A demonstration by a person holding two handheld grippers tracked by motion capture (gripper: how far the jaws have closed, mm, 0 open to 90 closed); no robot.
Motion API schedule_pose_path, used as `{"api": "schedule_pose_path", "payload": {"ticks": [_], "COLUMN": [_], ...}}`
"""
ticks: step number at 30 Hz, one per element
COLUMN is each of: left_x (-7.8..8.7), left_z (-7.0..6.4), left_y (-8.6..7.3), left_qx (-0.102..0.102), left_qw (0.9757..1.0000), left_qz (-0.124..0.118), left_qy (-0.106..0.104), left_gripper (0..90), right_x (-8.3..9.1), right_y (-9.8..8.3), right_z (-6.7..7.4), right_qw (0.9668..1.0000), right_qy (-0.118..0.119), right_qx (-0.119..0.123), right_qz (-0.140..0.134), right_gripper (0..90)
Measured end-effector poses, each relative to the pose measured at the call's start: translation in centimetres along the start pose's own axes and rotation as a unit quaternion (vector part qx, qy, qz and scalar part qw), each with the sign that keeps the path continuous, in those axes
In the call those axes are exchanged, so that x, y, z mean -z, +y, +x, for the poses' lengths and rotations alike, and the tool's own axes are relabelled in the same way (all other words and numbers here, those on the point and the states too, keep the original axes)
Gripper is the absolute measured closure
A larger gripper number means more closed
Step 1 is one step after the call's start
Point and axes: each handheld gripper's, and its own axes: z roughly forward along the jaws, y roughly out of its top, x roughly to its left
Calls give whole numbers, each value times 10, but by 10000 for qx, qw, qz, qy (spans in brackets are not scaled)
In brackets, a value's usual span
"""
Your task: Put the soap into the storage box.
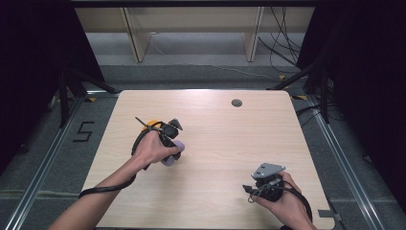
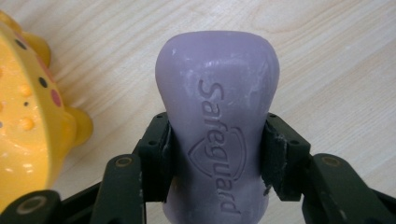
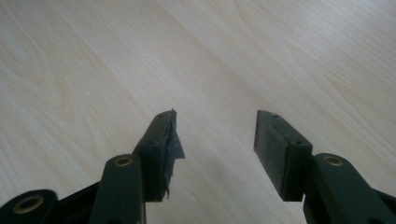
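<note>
Table: pale wood-grain top [image 1: 215, 143] under both your hands, grey floor around it.
Left jaws: your left gripper [image 2: 217, 154] has its black pads clamped on the waist of the lilac Safeguard soap bar [image 2: 217, 126], one pad on each side.
Soap: held at about 9 o'clock from the table's middle, its rounded end pointing away from the jaws.
Neighbour: a yellow spotted soap dish [image 2: 28, 116] sits just beside the bar, at its 9 o'clock in the left gripper view.
Right jaws: your right gripper [image 3: 215, 135] stands apart, bare wood between the pads, at 5 o'clock on the table.
</note>
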Motion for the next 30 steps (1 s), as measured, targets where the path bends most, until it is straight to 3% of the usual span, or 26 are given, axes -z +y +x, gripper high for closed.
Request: {"api": "schedule_pose_path", "payload": {"ticks": [6, 7, 9, 11, 30], "left_x": [2, 1, 3, 3, 8], "left_z": [5, 5, 7, 8, 20], "left_y": [1, 1, 1, 1, 1], "left_qx": [77, 117, 95, 141, 257], "left_qw": [10000, 9999, 9999, 9999, 9996], "left_qz": [7, -94, 0, -16, -44], "left_qy": [31, 42, 51, 60, 99], "left_gripper": [493, 493, 493, 493, 493], "right_x": [-1, -1, -2, -1, -2], "right_y": [0, -1, -1, 0, 0], "right_z": [0, 0, 0, 1, 0], "right_qw": [10000, 9999, 9999, 9999, 9999], "right_qy": [-31, -50, -60, 8, -48], "right_qx": [-7, -12, -6, -88, -20], "right_qz": [-65, -94, -118, -85, -108], "right_gripper": [495, 495, 495, 494, 493]}}
